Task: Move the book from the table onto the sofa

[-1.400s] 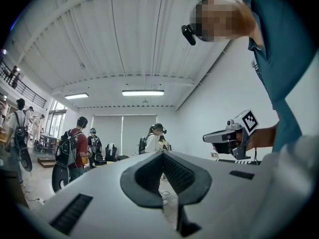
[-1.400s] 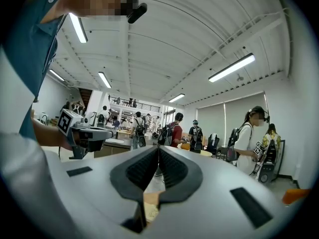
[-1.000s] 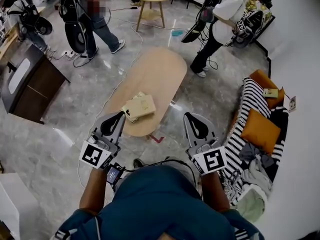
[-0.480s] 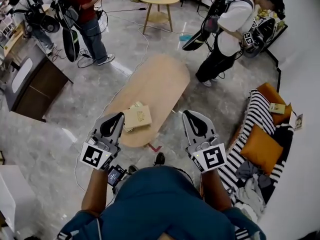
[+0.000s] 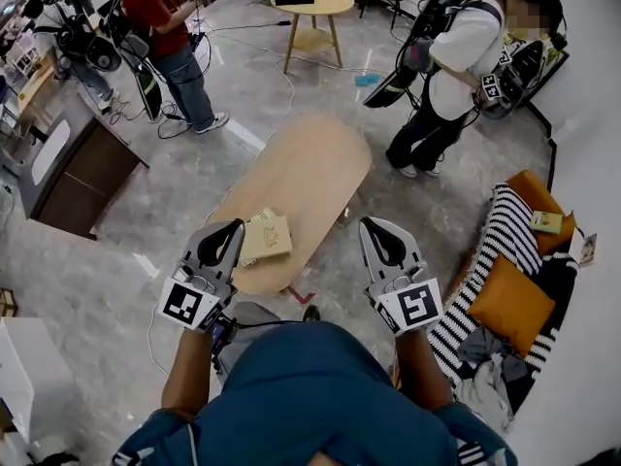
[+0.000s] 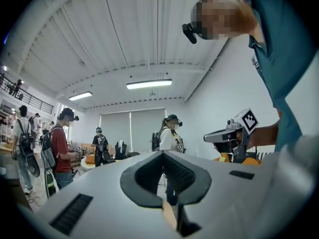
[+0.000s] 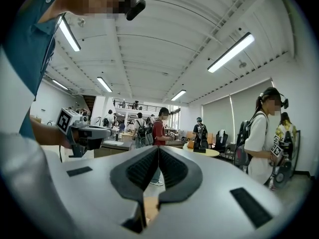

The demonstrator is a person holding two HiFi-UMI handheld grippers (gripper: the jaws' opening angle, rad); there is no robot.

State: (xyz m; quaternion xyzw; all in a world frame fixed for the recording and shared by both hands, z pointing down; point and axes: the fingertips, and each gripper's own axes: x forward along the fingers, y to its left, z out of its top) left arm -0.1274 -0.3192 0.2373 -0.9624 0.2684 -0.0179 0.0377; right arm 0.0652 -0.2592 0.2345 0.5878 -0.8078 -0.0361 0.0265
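Book [image 5: 264, 238] location: it lies flat on the near end of the long oval wooden bench [image 5: 312, 158], set at a slant to the bench's long edge. In the head view my left tool [image 5: 236, 224] points forward with its tip overlapping the book's left edge; I cannot tell from that view whether the tip touches the cover or stands above it. My right tool [image 5: 368, 223] is well apart from the book, off the bench's right edge and over the floor, between the bench and the striped sofa [image 5: 488, 229]. Both tools are closed with nothing between the jaws: in each gripper view the two ribbed pads meet along a single seam. Book appearance: a pale tan cover, roughly square, with a small darker mark near its middle. A second pale edge shows under its far left corner; I cannot tell whether that is another book or part of the same one. Limits of view: the print on the cover is too small to read. Neither gripper view shows the book, the bench top or the sofa seat; both look level across the room at standing people and ceiling lights. My own shoulders cut off the lower part of the head view.
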